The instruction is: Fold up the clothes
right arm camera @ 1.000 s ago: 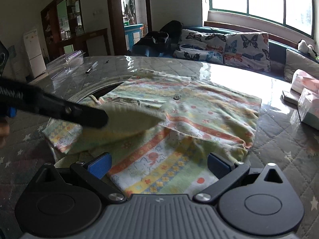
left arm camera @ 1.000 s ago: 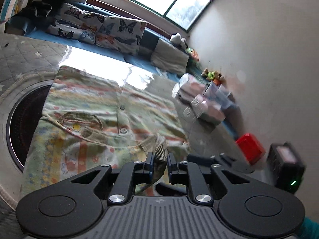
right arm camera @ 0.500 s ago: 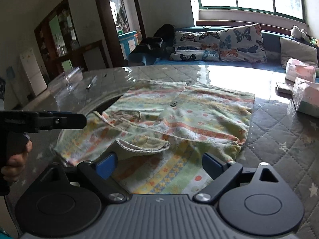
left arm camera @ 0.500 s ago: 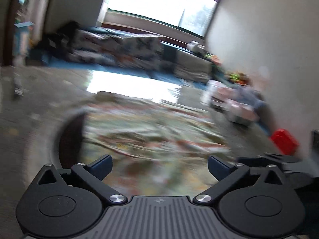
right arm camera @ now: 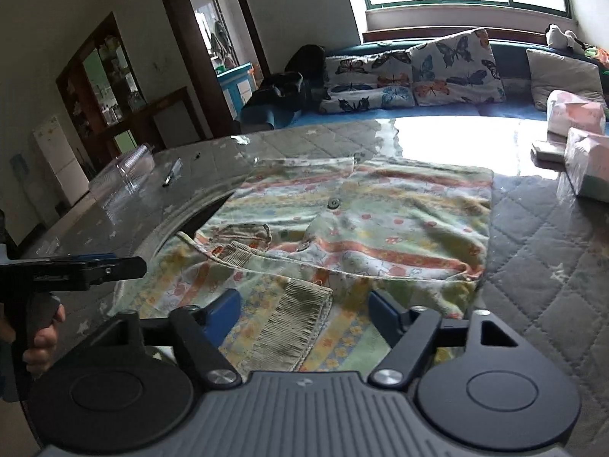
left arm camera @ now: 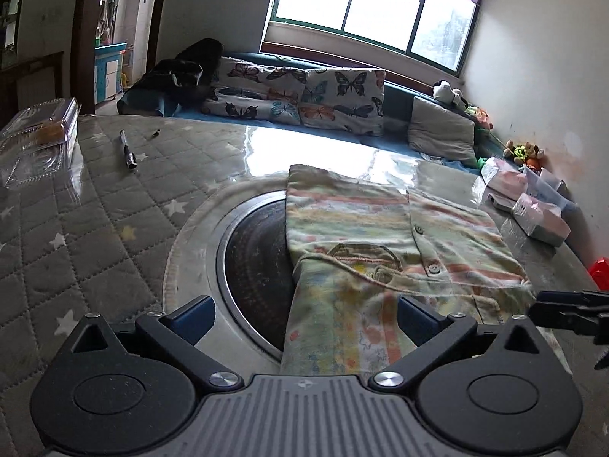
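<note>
Pastel striped, buttoned cotton shirt [right arm camera: 365,228] lies on the quilted grey surface [right arm camera: 540,251], partly over a dark round inset. One ribbed-cuff sleeve [right arm camera: 297,316] is folded across the front; body not yet folded compact. Left gripper [left arm camera: 304,318] and right gripper [right arm camera: 304,314]: both spread wide, holding nothing, hovering above the near hem.

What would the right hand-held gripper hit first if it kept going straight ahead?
Probably the shirt. The open right hand-held gripper points low over the ribbed cuff folded onto it, so that cuff likely comes first. Its height above the cloth is unclear.
</note>
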Motion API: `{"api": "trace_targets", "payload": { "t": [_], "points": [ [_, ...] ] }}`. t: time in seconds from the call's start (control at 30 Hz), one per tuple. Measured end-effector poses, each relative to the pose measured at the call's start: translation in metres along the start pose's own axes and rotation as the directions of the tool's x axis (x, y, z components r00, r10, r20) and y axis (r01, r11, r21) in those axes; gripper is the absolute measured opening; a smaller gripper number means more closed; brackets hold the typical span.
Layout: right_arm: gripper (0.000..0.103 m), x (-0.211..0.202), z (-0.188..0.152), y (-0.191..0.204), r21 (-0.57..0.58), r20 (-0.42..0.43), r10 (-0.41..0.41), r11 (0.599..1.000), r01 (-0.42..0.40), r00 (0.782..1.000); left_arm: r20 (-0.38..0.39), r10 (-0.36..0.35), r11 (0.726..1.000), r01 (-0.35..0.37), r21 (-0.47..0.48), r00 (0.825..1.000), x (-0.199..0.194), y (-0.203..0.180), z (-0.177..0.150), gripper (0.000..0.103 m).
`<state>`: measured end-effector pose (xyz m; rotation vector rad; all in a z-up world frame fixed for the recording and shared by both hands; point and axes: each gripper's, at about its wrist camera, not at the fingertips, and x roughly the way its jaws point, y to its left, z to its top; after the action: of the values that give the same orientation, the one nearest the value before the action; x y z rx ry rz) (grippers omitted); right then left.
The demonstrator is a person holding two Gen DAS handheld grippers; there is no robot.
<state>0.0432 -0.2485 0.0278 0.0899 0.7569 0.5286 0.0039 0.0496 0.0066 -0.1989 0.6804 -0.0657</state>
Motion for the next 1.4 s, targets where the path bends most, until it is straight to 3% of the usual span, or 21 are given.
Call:
{"api": "trace_targets", "payload": {
  "t": [0.2,0.27,0.37,0.43,0.67,1.0,1.17,1.4],
  "points": [
    [0.047,0.022,0.000,0.003,0.005,-0.026,-0.026,1.000,0.026,0.999,-0.017,-0.006,1.000,0.006,0.016,1.000,0.003,-0.005,-0.003,0.103],
    [0.031,0.021,0.000,0.005,0.000,-0.016,-0.037,0.999,0.037,0.999,-0.023,-0.003,1.000,0.004,0.018,1.000,0.005,-0.005,-0.003,0.103],
    [0.016,0.021,0.001,0.008,-0.007,0.000,-0.053,0.999,0.053,0.999,-0.034,0.004,1.000,-0.004,0.012,0.999,0.008,-0.004,-0.003,0.103],
    [0.013,0.020,0.001,0.010,-0.011,0.010,-0.064,0.998,0.064,0.998,-0.040,0.010,1.000,-0.009,0.006,0.999,0.011,-0.002,-0.002,0.103],
    [0.012,0.003,0.014,0.016,-0.039,0.093,-0.137,0.989,0.141,0.986,-0.040,0.044,0.999,-0.044,-0.002,0.998,0.018,0.002,0.004,0.103],
    [0.015,0.013,0.003,0.004,-0.010,0.035,-0.226,0.974,0.226,0.974,-0.054,0.133,0.991,-0.134,-0.019,0.990,0.035,0.014,0.015,0.103],
    [0.020,0.007,0.008,0.010,-0.032,0.061,-0.186,0.982,0.189,0.981,-0.051,0.147,0.989,-0.147,0.005,0.988,0.047,0.009,0.022,0.103],
    [0.032,0.027,0.002,0.023,-0.102,-0.006,-0.113,0.988,0.112,0.994,-0.072,0.179,0.982,-0.174,0.076,0.981,0.073,0.003,0.024,0.103]
  ]
}}
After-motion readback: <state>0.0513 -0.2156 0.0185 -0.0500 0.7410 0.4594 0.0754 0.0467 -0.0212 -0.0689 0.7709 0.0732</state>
